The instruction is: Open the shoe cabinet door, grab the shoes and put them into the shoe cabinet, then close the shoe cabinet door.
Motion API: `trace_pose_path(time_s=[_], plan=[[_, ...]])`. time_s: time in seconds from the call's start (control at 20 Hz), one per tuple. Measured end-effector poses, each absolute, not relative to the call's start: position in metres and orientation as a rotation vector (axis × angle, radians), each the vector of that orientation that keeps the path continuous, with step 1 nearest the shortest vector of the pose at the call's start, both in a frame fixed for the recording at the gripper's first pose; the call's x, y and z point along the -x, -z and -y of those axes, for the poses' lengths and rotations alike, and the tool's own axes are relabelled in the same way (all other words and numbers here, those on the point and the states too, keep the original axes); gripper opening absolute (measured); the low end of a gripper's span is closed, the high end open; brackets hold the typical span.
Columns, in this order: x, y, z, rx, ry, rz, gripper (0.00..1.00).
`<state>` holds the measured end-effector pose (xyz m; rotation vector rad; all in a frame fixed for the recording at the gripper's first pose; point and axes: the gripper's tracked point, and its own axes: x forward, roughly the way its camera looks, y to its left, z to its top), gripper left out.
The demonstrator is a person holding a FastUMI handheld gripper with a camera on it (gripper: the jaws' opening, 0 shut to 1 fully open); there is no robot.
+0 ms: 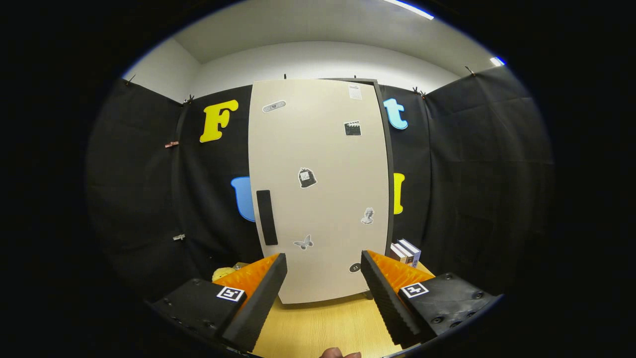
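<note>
Two spread hand-held gripper [323,278] fingers face closed cabinet door [318,189].

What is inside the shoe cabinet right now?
Cannot tell: the cabinet door is shut and covers the interior. Only its stickers and dark handle show. The open gripper holds nothing.

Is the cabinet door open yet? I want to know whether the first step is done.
No, the cabinet door stands shut, its handle untouched beyond the open gripper.
</note>
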<state>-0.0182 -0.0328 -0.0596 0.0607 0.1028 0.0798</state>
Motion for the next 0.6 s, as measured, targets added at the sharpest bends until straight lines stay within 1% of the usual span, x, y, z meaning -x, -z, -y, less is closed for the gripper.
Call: trace_pose_path(time_s=[0.6], plan=[[0.0143, 0.0639, 0.0367, -0.064, -0.078, -0.111, 0.98]])
